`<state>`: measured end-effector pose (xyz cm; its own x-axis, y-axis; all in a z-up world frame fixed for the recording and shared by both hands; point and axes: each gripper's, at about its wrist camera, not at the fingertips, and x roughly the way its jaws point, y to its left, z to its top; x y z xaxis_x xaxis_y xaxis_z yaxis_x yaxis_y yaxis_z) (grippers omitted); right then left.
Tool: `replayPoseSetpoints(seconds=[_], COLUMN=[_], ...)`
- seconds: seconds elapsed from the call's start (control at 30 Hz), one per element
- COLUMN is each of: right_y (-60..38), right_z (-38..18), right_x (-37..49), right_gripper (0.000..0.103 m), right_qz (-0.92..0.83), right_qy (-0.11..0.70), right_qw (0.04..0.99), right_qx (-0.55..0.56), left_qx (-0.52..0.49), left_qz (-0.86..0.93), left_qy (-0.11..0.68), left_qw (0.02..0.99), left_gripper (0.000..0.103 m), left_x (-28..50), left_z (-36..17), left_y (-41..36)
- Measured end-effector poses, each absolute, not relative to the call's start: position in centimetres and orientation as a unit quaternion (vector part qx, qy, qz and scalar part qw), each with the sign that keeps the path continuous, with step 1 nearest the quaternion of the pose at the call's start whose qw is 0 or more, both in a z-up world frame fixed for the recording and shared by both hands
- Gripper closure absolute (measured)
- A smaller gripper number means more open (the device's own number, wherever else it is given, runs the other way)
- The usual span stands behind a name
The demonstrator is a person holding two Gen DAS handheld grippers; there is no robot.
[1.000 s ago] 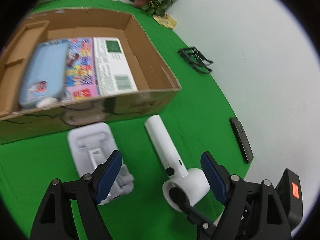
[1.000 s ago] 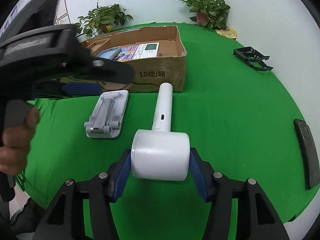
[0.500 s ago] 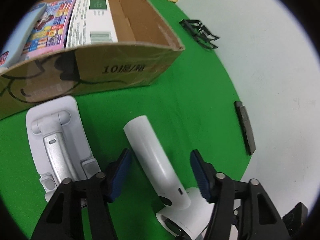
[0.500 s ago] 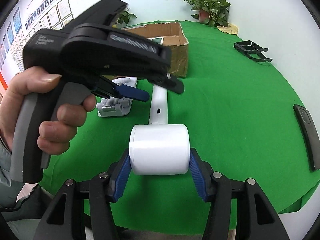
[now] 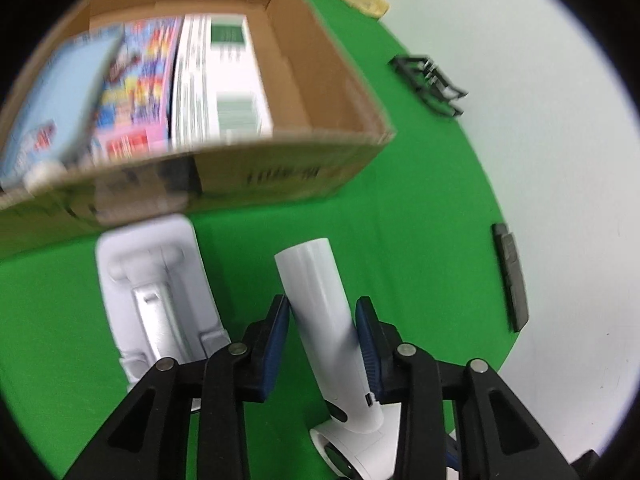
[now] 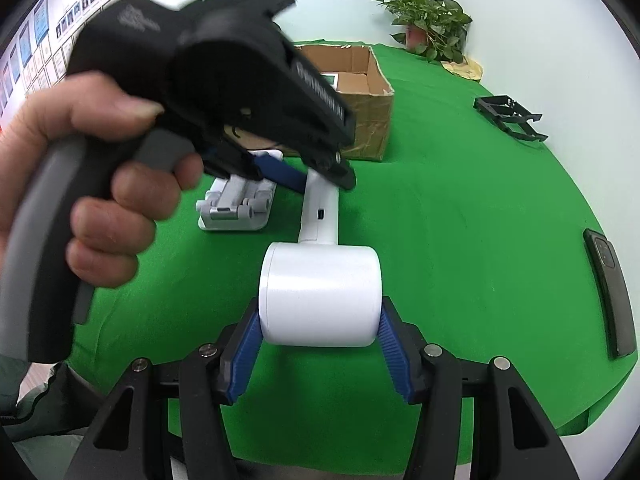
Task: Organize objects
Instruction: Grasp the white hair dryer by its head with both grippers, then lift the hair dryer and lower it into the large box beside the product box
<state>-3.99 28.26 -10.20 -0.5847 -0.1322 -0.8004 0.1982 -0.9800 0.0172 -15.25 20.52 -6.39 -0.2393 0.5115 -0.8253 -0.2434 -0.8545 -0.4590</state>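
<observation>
A white hair dryer [image 6: 320, 292] lies on the green table [image 6: 460, 220], its handle [image 5: 320, 300] pointing toward the cardboard box [image 5: 332, 84]. My right gripper [image 6: 319, 316] is shut on the dryer's round head, one blue pad on each side. My left gripper [image 5: 322, 304] straddles the handle with its jaws closing, and both pads meet the handle's sides. In the right wrist view a hand [image 6: 100, 180] holds the left gripper [image 6: 316, 178] over the handle. A white folding phone stand [image 5: 156, 292] lies left of the handle.
The box [image 6: 372, 120] holds a colourful printed carton and a pale blue item. A black phone [image 6: 608, 292] lies near the table's right edge. A black plastic frame [image 6: 508, 118] sits at the far right. A potted plant [image 6: 428, 24] stands behind the box.
My left gripper came over from the phone stand side to the dryer's handle and its jaws narrowed around it. My right gripper kept its hold on the head.
</observation>
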Motion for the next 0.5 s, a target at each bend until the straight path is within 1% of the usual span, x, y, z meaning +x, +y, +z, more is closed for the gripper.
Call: replayPoseSetpoints(seconds=[0.37, 0.5], right_y=[27.7, 27.4], right_z=[-5.5, -3.2], right_x=[-9.3, -12.2], right_gripper=[0.05, 0.05], right_qz=[-0.921, -0.93], right_qy=[0.042, 0.041], right_qw=[0.098, 0.102], right_qx=[0.375, 0.351], left_qx=[-0.443, -0.412], left_qz=[0.855, 0.871], left_qy=[-0.093, -0.089], left_qw=[0.252, 0.251], left_gripper=[0.073, 0.073], left_x=[-16.8, -18.4], left_z=[4.4, 6.9], left_y=[19.4, 18.6])
